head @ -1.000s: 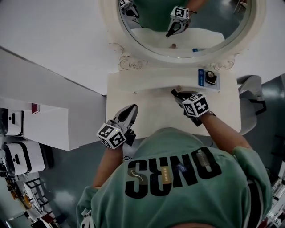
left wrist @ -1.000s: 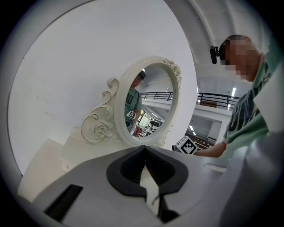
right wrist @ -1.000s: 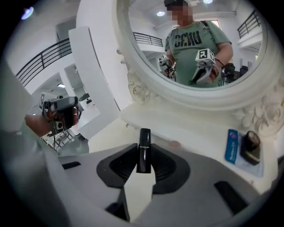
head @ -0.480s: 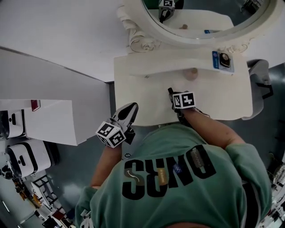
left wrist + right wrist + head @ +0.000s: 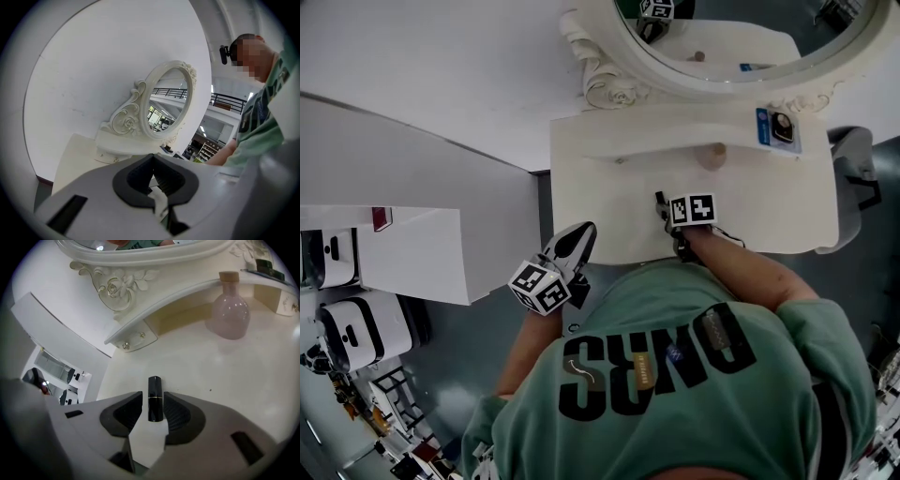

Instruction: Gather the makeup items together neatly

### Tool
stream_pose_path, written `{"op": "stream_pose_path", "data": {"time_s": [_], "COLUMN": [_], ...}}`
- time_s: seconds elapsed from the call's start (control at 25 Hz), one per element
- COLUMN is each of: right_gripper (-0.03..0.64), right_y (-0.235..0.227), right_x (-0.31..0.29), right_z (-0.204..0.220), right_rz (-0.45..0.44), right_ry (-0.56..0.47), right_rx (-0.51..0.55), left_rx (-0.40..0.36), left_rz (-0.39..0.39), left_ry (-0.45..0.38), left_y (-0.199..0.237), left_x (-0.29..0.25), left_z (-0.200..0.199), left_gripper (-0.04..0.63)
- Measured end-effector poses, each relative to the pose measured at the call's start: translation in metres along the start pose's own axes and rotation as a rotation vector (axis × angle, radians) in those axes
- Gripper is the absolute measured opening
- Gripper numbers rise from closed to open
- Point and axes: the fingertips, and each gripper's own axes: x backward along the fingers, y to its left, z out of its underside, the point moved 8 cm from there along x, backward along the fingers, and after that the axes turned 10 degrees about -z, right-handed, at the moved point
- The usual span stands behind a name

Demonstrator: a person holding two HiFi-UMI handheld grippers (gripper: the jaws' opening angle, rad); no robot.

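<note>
A black lipstick [image 5: 155,399] with a thin gold band rests on the cream dressing table [image 5: 225,376], between the pads of my right gripper [image 5: 154,394]. Those jaws have just been opening, and a narrow gap shows beside the lipstick. In the head view my right gripper [image 5: 662,202] points down at the table near its front edge. A pink glass bottle [image 5: 229,315] with a cork-coloured cap stands farther back under the curved shelf, also visible as bottle [image 5: 712,155]. A dark compact on a blue card [image 5: 778,127] lies on the shelf at the right. My left gripper [image 5: 579,236] hovers off the table's front left corner, shut and empty.
An ornate cream oval mirror [image 5: 614,89] rises at the back of the table. A grey chair [image 5: 855,173] stands at the table's right end. White cabinets [image 5: 403,253] and white appliances [image 5: 356,328] fill the left side.
My right gripper rolled and sank toward the table's front edge, and now stands over the lipstick. The left gripper drifted slightly. The pink bottle has come into view.
</note>
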Motion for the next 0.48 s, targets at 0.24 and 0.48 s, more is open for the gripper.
{"op": "stream_pose_path", "data": {"time_s": [0.24, 0.48], "right_gripper": [0.127, 0.129], "right_y": [0.014, -0.026], "right_x": [0.059, 0.182], "right_z": [-0.030, -0.093], "right_rz": [-0.076, 0.089], "right_ry": [-0.120, -0.313], "right_rx": [0.162, 0.511], "left_rx": [-0.006, -0.041], "left_rz": [0.061, 0.142], "left_ry": [-0.026, -0.069], "left_y": [-0.009, -0.048], "left_x": [-0.019, -0.059], "left_z": [-0.011, -0.031], "left_gripper": [-0.002, -0.002]}}
